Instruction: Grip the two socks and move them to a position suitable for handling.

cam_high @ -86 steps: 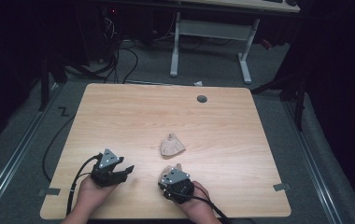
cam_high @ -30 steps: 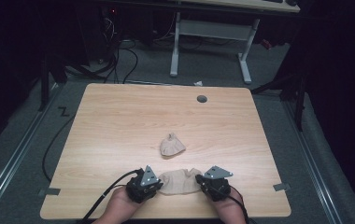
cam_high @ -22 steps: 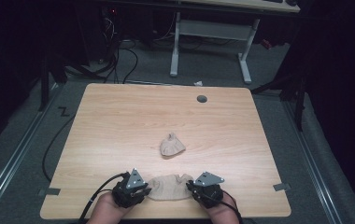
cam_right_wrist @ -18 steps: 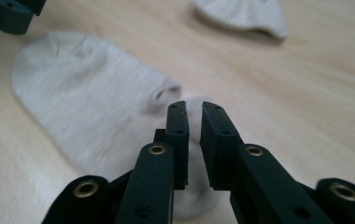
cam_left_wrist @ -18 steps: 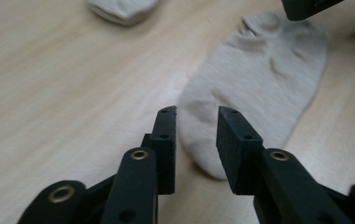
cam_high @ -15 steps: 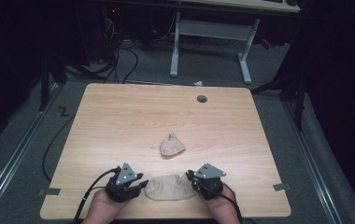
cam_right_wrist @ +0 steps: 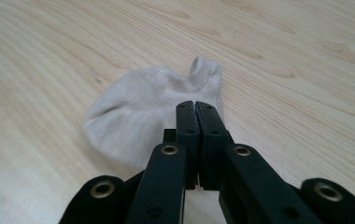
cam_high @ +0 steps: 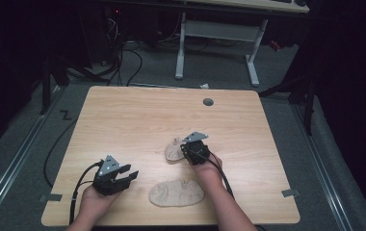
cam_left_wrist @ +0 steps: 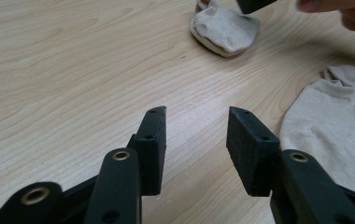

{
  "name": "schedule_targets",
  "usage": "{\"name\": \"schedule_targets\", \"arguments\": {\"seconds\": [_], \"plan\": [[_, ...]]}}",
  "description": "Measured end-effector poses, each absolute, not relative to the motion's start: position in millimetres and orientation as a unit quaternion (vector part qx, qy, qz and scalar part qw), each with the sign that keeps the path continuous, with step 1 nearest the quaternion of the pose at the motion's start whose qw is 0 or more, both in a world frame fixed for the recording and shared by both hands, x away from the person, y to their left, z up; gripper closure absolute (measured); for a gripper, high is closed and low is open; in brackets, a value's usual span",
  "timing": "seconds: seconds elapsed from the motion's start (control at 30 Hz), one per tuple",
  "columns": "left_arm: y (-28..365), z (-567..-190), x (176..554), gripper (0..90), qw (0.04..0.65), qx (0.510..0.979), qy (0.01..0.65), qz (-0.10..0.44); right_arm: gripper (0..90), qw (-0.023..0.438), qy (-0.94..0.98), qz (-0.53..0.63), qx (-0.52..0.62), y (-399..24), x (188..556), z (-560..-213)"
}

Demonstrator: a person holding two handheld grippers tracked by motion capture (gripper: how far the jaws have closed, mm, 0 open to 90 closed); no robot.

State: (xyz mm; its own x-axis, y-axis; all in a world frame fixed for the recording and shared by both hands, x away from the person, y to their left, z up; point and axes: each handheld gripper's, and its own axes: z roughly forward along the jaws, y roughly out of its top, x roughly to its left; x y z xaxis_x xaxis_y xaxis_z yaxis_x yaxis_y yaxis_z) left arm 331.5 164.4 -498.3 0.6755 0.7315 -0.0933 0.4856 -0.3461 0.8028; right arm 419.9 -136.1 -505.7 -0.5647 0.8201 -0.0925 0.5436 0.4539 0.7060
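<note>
Right gripper (cam_high: pixel 194 153) sits mid-table, jaws pressed together, tips right at the edge of the small bunched sock (cam_high: pixel 174 150); whether any fabric is caught can't be told. Left gripper (cam_high: pixel 123 178) rests near the front-left, jaws spread with nothing between them. A flat sock (cam_high: pixel 176 193) lies on the wooden table (cam_high: pixel 133 120) at the near edge between both hands.
</note>
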Motion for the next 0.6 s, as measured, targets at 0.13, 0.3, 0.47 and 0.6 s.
{"name": "schedule_targets", "arguments": {"seconds": [0.13,0.3,0.47,0.6], "plan": [[164,-499,330,58.0,0.428,0.809,0.376,0.143,88.8,0.207,0.836,0.295,0.413,-134,430,-516],[162,-499,327,58.1,0.425,0.814,0.370,0.144,88.7,0.200,0.845,0.293,0.401,-142,401,-519],[160,-499,326,58.6,0.425,0.816,0.366,0.143,88.7,0.203,0.841,0.304,0.399,-155,366,-520],[156,-499,324,58.7,0.424,0.817,0.362,0.145,82.4,0.214,0.831,0.312,0.409,-167,346,-517]]}}
